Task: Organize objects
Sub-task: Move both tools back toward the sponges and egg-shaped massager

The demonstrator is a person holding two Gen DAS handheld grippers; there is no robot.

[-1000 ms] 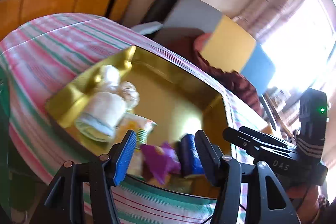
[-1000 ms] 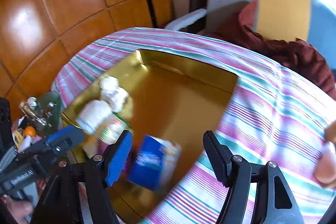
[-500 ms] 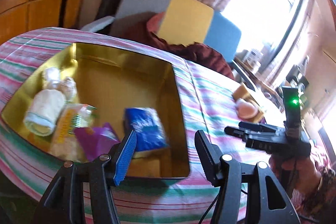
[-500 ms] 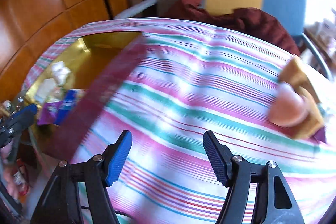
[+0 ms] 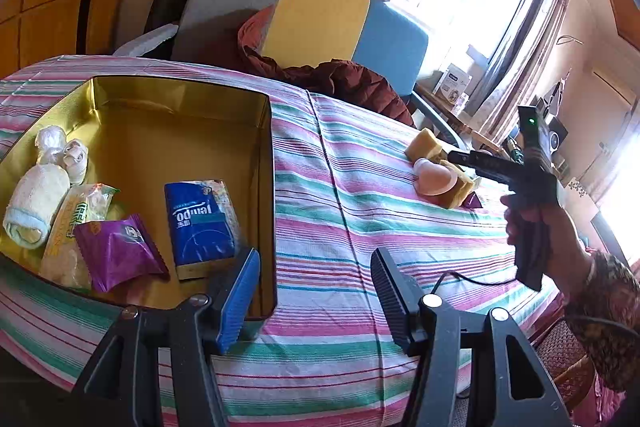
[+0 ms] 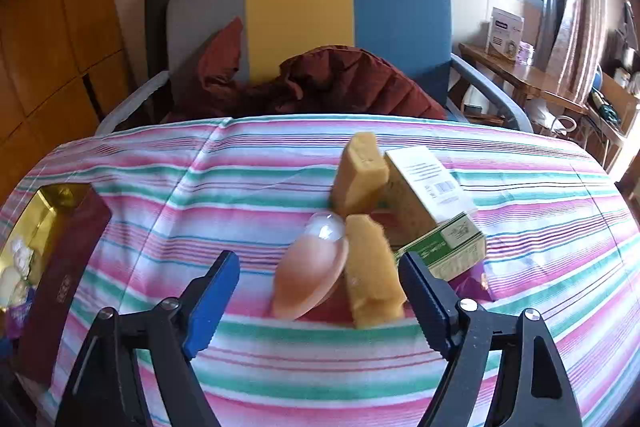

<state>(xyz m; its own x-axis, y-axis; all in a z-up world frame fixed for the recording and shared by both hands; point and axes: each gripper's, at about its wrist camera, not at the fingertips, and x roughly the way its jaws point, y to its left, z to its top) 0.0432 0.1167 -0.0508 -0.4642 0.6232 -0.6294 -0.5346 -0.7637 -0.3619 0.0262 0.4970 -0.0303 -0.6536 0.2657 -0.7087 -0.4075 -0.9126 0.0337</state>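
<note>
Right tool point(image 6: 318, 301), jaws spread and empty, faces the peach silicone pad point(image 6: 310, 273) wedged against a yellow sponge point(image 6: 372, 273), well right of the gold tin point(image 5: 180, 131); closing could snag both. Left tool point(image 5: 314, 297) is spread too.

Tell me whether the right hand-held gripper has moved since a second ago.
Yes. The right hand-held gripper swung rightward from the gold tin, now at far left, toward the pink egg-shaped object.

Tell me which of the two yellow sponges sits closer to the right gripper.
The sponge lying beside the pink pad, just ahead of the right gripper. The other sponge stands farther back, against the green box.
</note>
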